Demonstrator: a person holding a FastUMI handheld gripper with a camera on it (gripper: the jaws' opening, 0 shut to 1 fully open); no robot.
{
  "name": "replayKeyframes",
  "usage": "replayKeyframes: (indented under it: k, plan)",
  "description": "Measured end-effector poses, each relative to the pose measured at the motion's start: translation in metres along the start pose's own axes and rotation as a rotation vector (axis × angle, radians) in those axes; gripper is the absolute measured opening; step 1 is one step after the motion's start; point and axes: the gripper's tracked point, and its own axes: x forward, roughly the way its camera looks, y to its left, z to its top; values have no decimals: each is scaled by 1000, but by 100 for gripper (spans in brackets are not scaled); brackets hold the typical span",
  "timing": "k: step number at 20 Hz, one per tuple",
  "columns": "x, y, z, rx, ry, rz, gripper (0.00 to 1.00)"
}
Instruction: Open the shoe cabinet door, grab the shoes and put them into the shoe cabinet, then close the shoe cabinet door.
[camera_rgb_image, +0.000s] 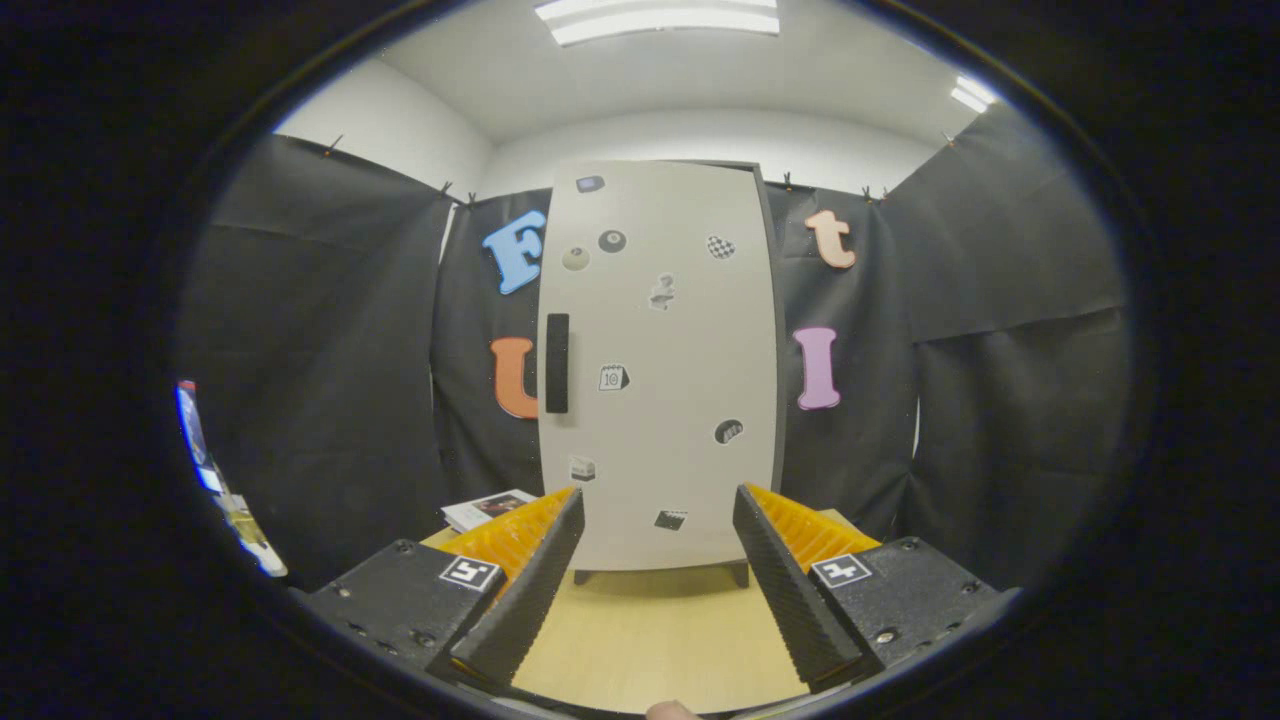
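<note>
two tongs (655, 520) fingers spread wide, empty; shoe cabinet door (660, 370) closed ahead, stickers unreadable

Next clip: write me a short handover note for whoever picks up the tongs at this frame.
Tongs: open, holding nothing, hovering over the wooden table.
Shoe cabinet: stands on the table straight beyond the fingers, door shut, dark handle near its left edge.
A booklet lies on the table left of the cabinet.
Done: nothing yet.
Left: pull the door open by the handle, fetch the shoes, put them inside, close the door.
</note>
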Motion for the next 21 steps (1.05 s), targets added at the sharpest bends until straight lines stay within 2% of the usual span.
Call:
replayKeyframes:
  k: [21]
  plan:
    - [-8,10,2,9,-27,23,98]
